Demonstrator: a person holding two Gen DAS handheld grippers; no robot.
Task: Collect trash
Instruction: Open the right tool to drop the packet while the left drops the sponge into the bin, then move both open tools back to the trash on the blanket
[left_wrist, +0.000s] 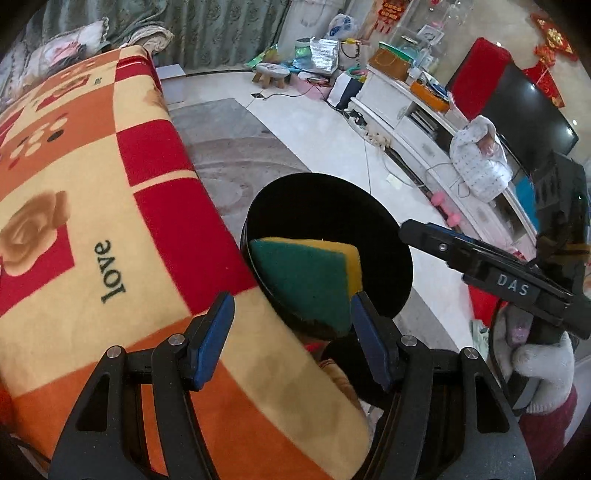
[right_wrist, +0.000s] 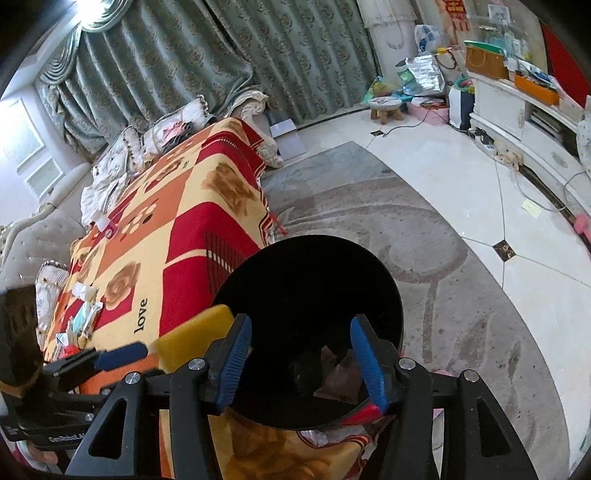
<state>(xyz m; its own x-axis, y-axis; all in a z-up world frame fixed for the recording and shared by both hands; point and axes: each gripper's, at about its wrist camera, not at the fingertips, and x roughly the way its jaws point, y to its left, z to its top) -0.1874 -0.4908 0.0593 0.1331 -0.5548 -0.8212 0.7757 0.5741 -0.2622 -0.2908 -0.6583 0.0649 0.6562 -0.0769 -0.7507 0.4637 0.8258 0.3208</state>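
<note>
This is a lived-in living room in a home. Heavy green patterned curtains (right_wrist: 207, 59) hang along the far wall behind a pale tufted sofa (right_wrist: 40, 236) piled with cushions. A red, orange and cream blanket (left_wrist: 92, 221) printed with roses and the word "love" covers a low surface. A rug (right_wrist: 424, 266) lies on glossy floor tiles. A white TV cabinet (left_wrist: 417, 129) carries a dark television (left_wrist: 524, 110), boxes and clutter, with red festive hangings (left_wrist: 554, 40) above and a small stool (right_wrist: 386, 107) nearby.
</note>
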